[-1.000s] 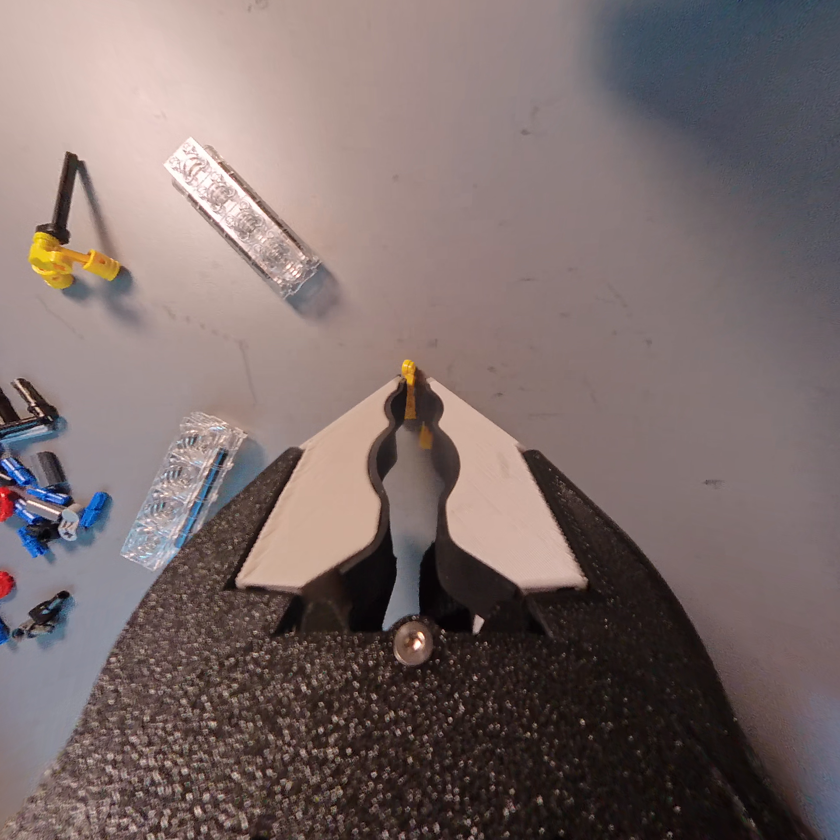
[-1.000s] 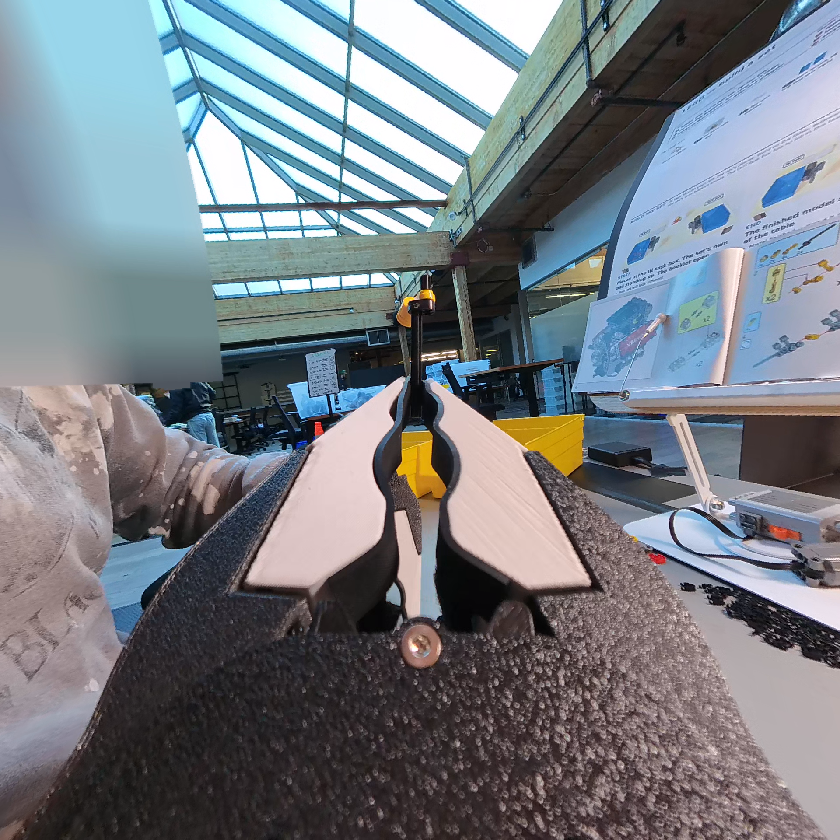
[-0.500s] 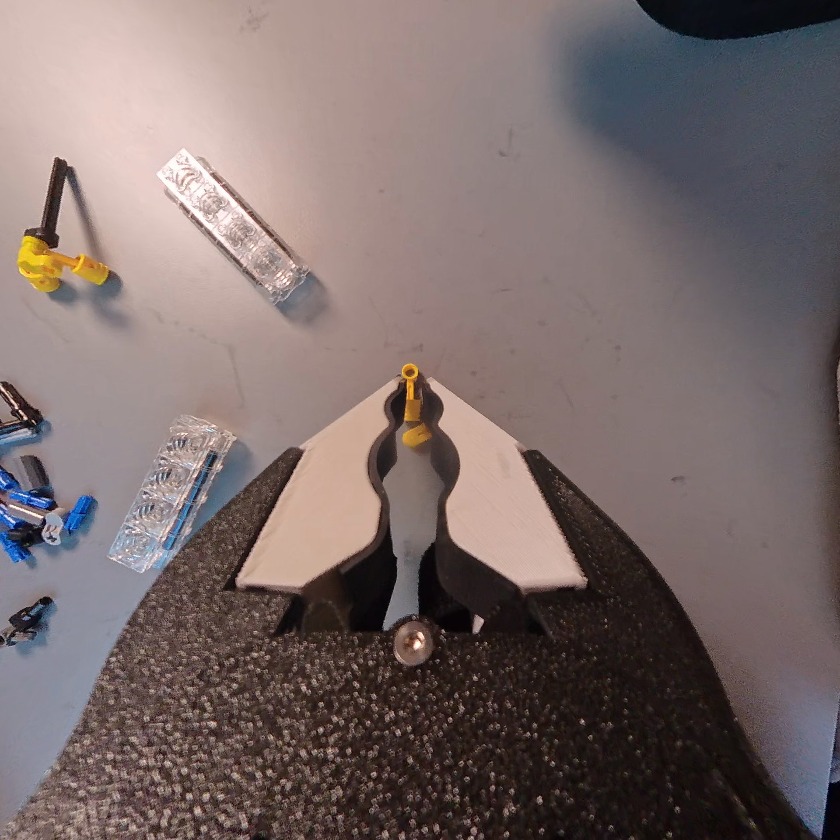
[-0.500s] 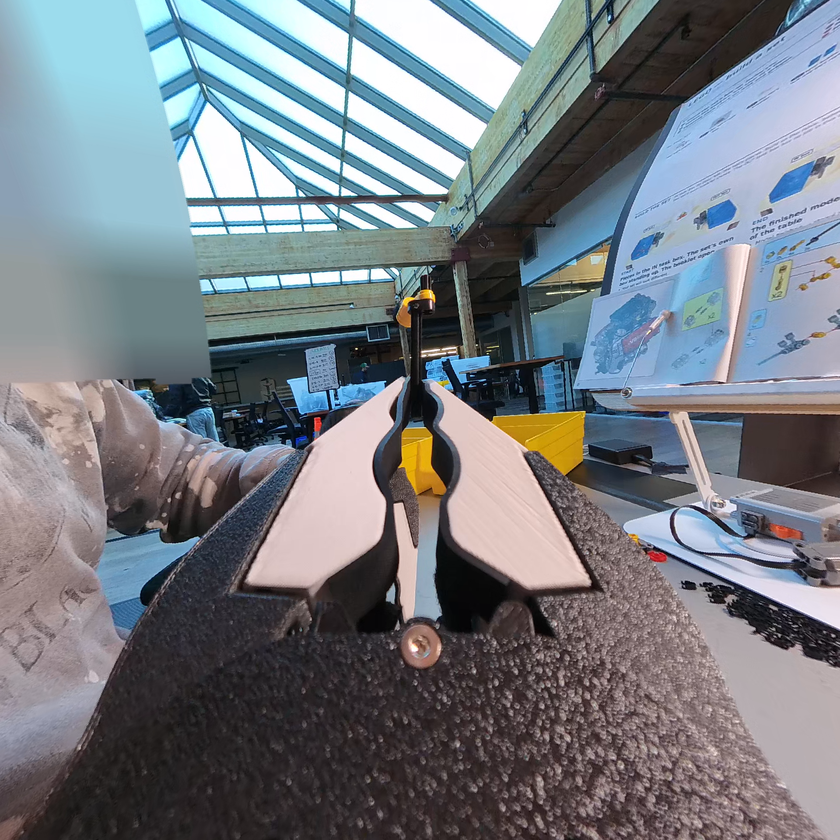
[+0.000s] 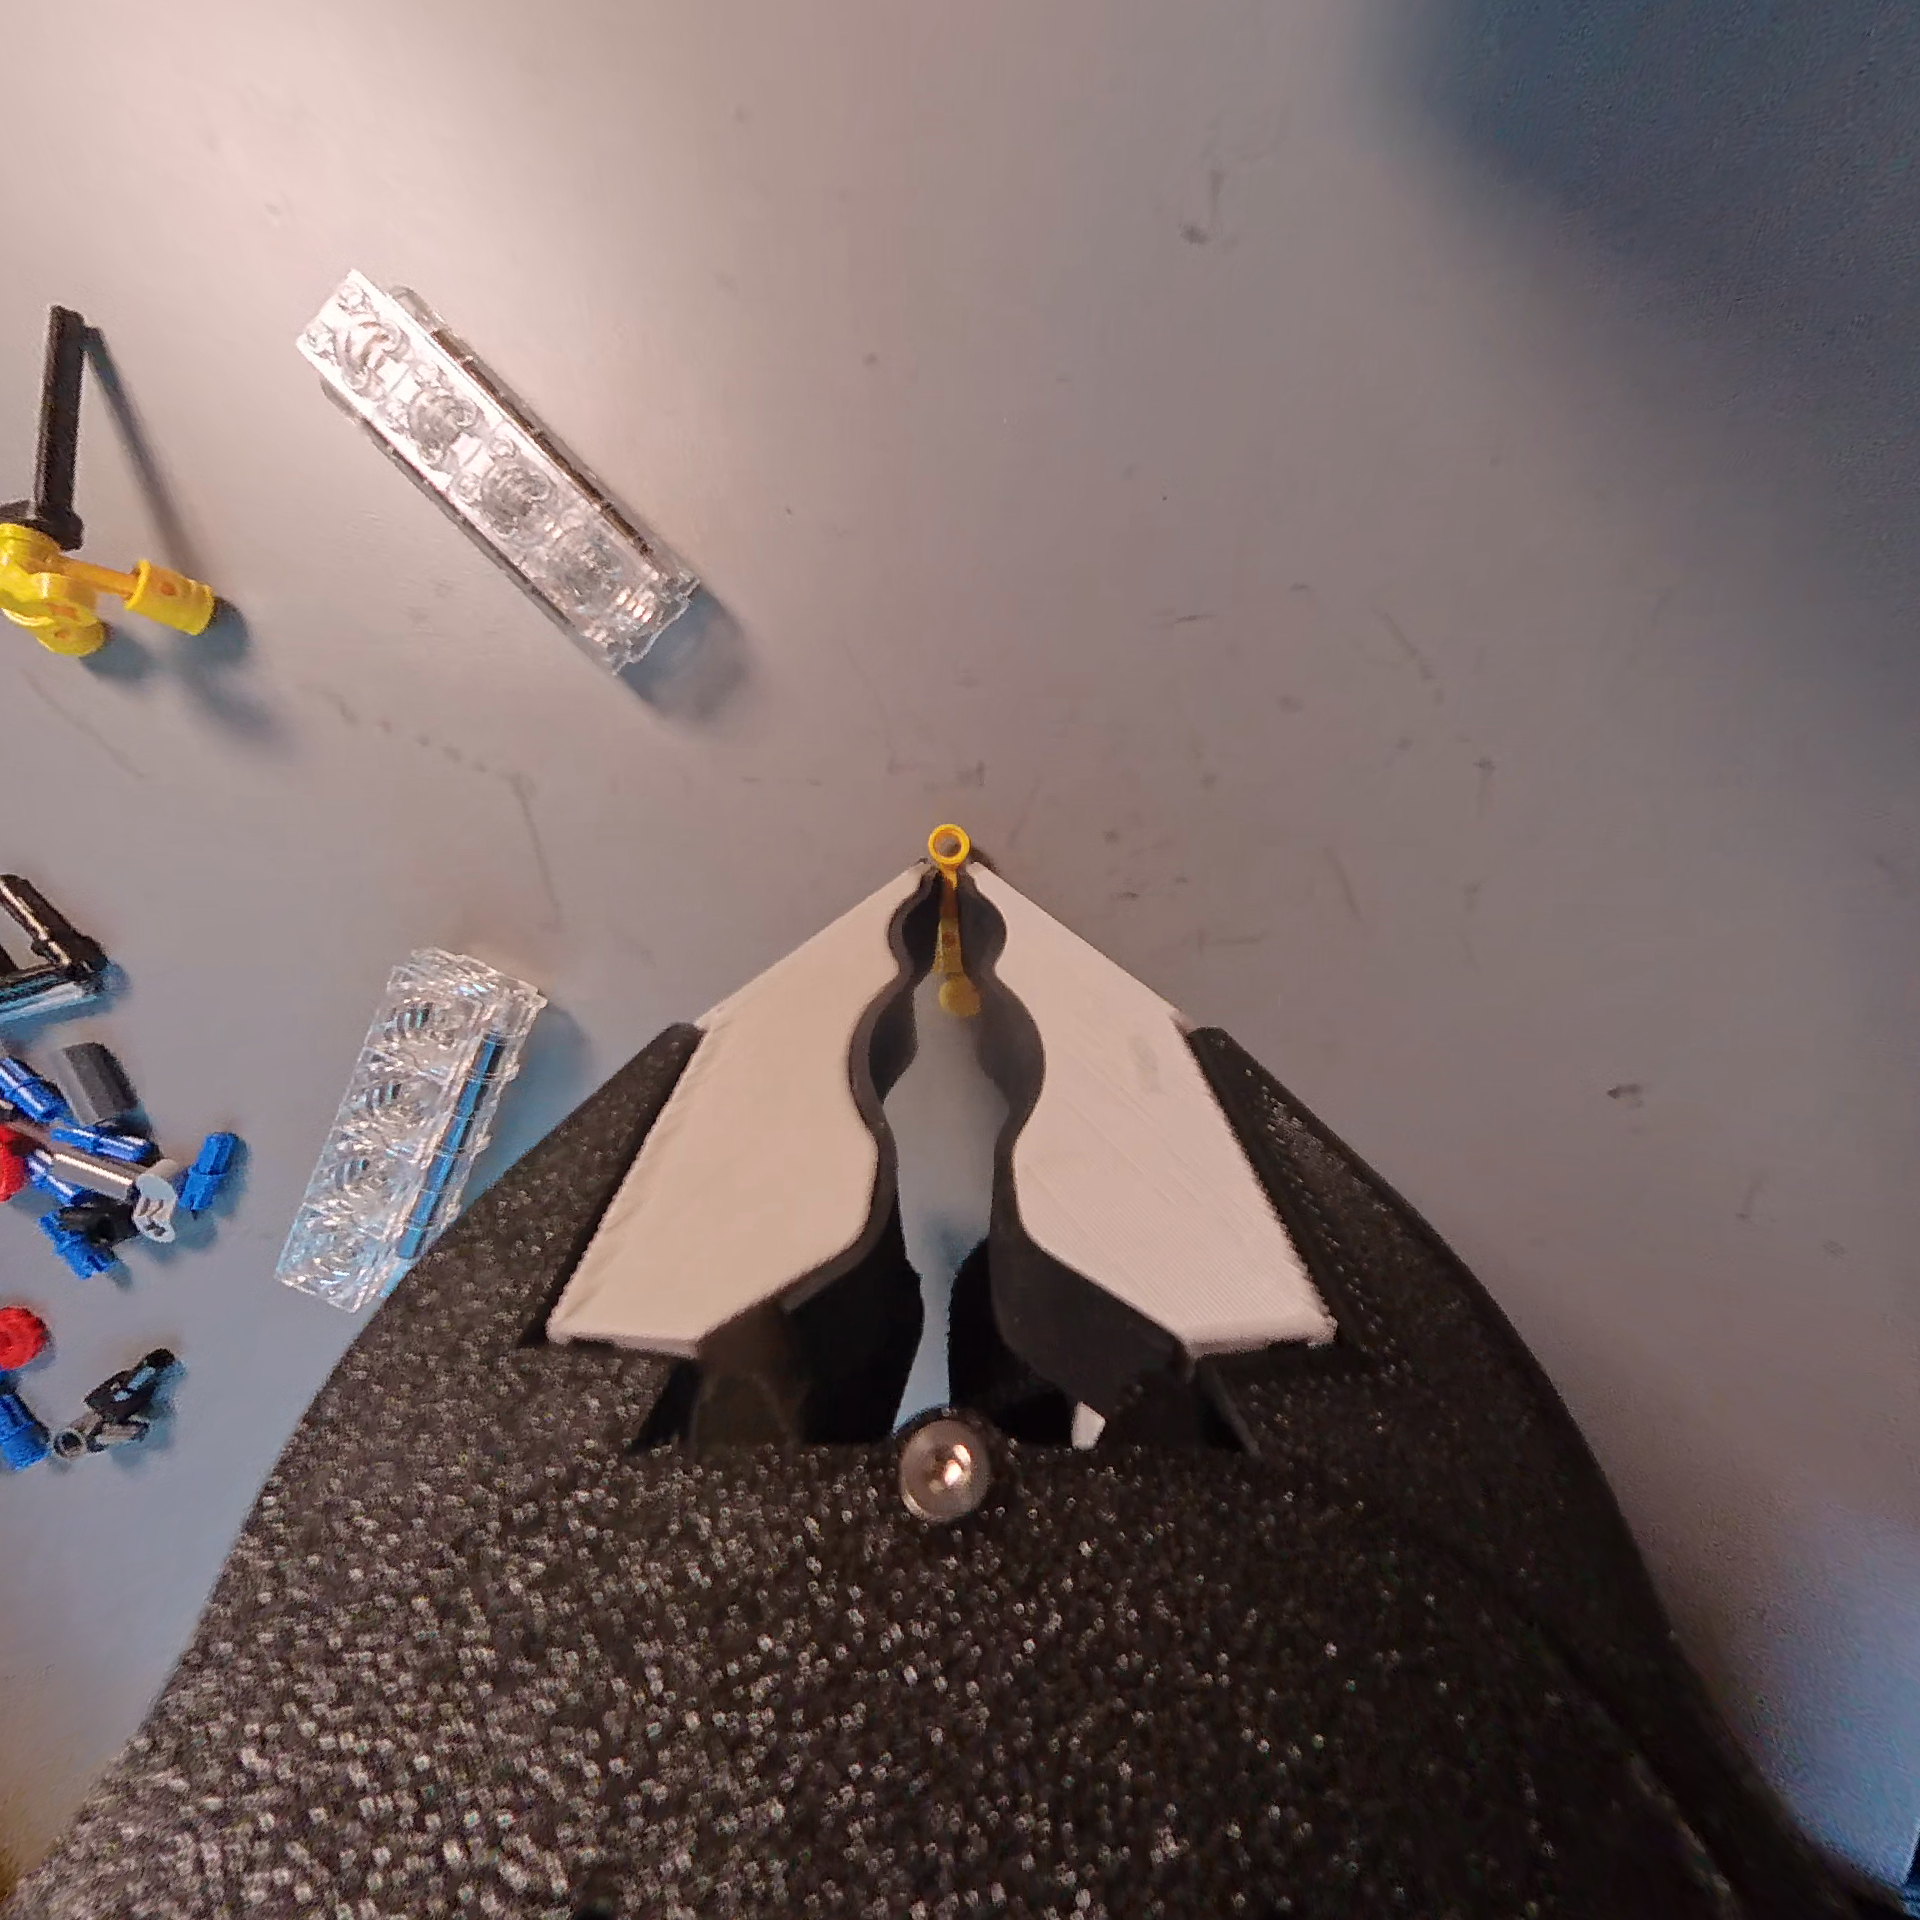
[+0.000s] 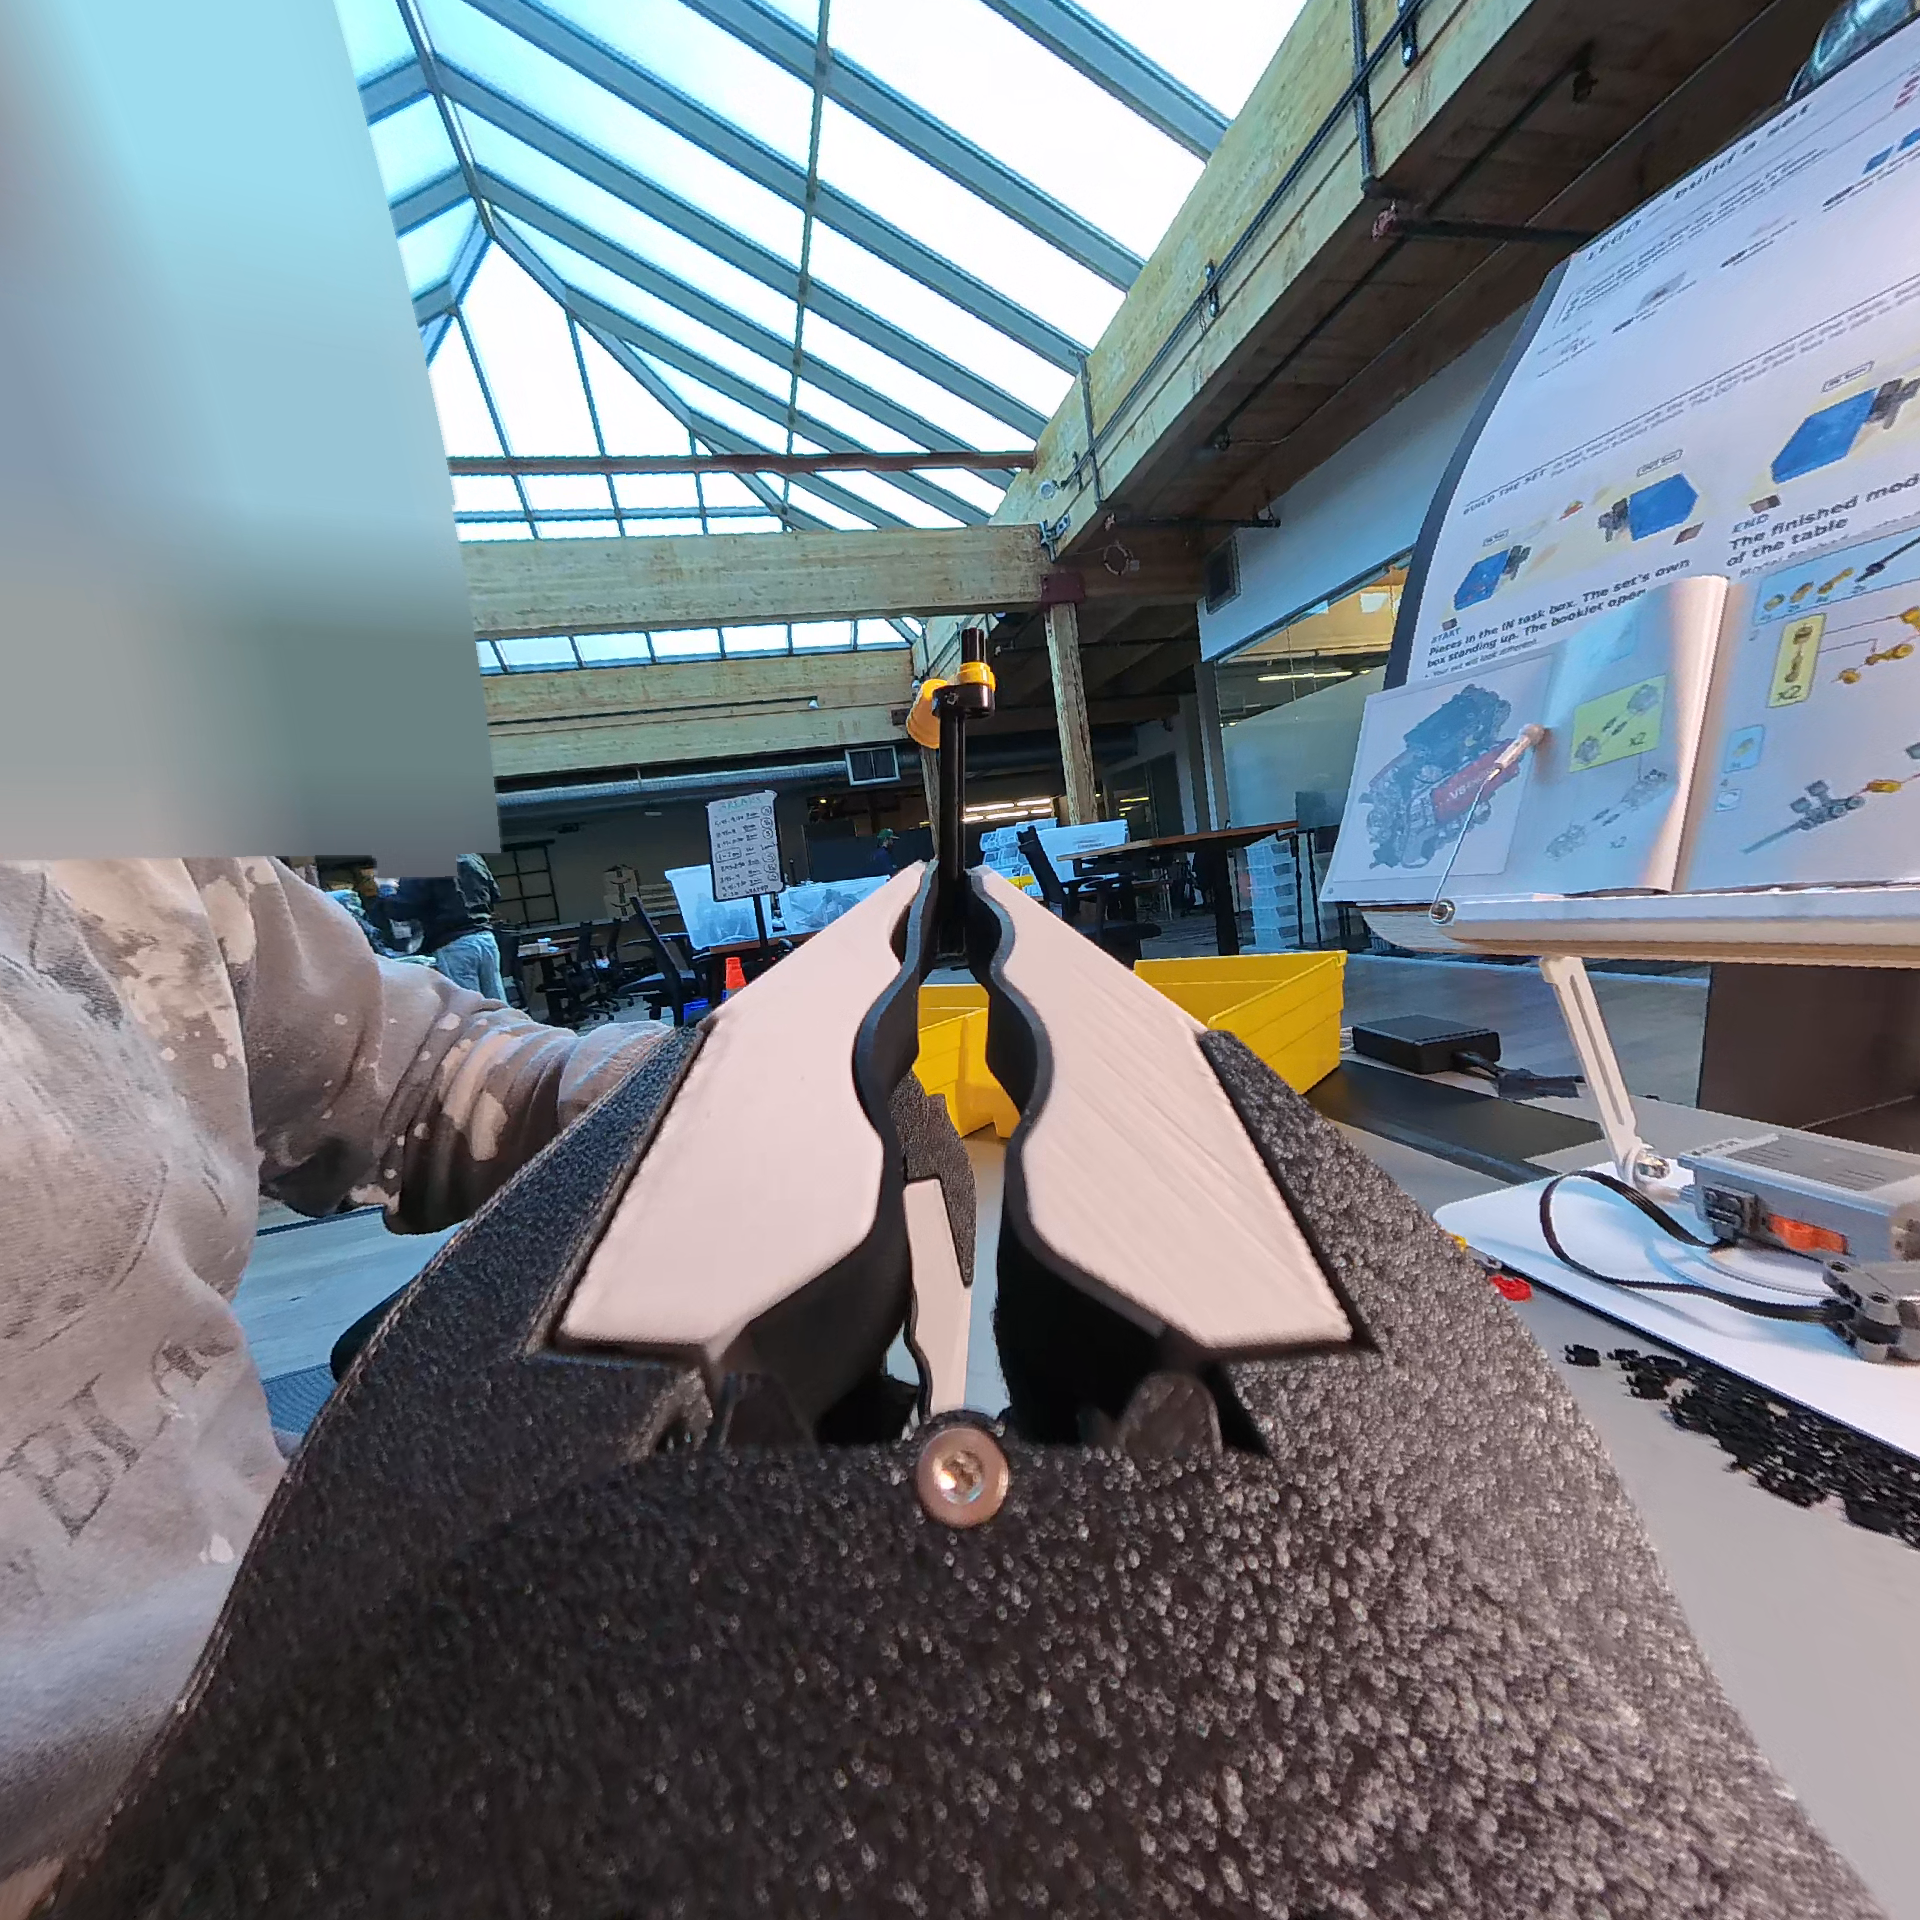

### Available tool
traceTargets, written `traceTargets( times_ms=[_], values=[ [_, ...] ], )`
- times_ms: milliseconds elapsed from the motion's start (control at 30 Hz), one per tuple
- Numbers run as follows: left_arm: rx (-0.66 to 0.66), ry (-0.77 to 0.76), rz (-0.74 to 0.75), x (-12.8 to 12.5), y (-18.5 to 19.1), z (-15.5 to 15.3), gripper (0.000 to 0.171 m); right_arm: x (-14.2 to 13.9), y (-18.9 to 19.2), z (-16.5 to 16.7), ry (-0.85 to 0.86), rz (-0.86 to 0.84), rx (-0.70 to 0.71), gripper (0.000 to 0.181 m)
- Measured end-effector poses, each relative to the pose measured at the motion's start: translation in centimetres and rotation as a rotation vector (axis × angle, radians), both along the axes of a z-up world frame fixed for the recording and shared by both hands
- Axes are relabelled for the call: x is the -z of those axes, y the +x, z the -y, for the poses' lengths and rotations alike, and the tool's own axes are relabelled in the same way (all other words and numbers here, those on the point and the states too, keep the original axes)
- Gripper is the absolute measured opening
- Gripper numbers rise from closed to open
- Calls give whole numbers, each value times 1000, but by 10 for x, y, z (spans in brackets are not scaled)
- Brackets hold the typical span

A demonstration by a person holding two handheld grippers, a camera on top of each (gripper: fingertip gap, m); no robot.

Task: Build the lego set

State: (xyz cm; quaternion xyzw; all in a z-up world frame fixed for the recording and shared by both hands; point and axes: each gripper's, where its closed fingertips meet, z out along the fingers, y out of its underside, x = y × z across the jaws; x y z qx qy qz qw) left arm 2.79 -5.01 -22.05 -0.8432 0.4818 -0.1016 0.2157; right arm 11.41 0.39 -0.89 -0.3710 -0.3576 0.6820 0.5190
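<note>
My left gripper (image 5: pixel 948 868) is shut on a small yellow connector piece (image 5: pixel 950 925) and holds it above the grey table (image 5: pixel 1247 520); the piece's ring end sticks out past the tips. My right gripper (image 6: pixel 951 878) is shut on a black axle (image 6: pixel 951 790) that points upward, with a yellow connector (image 6: pixel 951 707) at its top end. It is raised, looking out over the room. On the table in the left wrist view lie two clear bricks (image 5: pixel 494 468) (image 5: pixel 410 1127) and a black axle with yellow connectors (image 5: pixel 62 540).
A pile of small blue, black and red pins (image 5: pixel 94 1164) lies at the table's left edge. In the right wrist view an instruction booklet on a stand (image 6: pixel 1621 748), a grey motor with cable (image 6: pixel 1787 1205), black small parts (image 6: pixel 1766 1444), yellow bins (image 6: pixel 1236 1003) and a person's sleeve (image 6: pixel 208 1091) show. My hands' fingertips stand some 25 cm from each other.
The left gripper has shifted over the table and the yellow piece has turned in its grip, ring end now forward. The right gripper has held nearly still with its axle.
</note>
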Motion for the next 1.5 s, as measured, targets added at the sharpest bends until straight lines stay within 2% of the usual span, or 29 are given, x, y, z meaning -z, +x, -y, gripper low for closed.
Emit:
traceTargets(
  times_ms=[67,100,200,267,367,500,700,867,1100,1500],
  values=[
    [-20,17,92,-15,3,-4,3,0,0,0,-1,0,-1,3],
    [-29,33,173,-30,6,-7,3,1,0,0,-1,2,-3,4],
    [-41,105,444,-100,12,-17,3,3,-3,3,2,9,-12,4],
    [-3,137,575,-149,16,-18,3,6,-6,7,15,22,-19,4],
    [91,164,643,-204,24,-14,3,9,-12,17,43,41,-42,4],
    [258,143,624,-241,42,-5,3,14,-18,35,72,63,-113,4],
    [470,62,486,-242,56,3,3,14,-18,61,76,71,-267,4],
    [573,-4,417,-237,63,10,3,11,-17,70,73,61,-314,4],
    [671,-56,380,-233,65,20,3,11,-17,76,77,63,-345,4],
    [735,-76,317,-229,69,26,3,12,-17,86,59,50,-410,3]
  ],
)
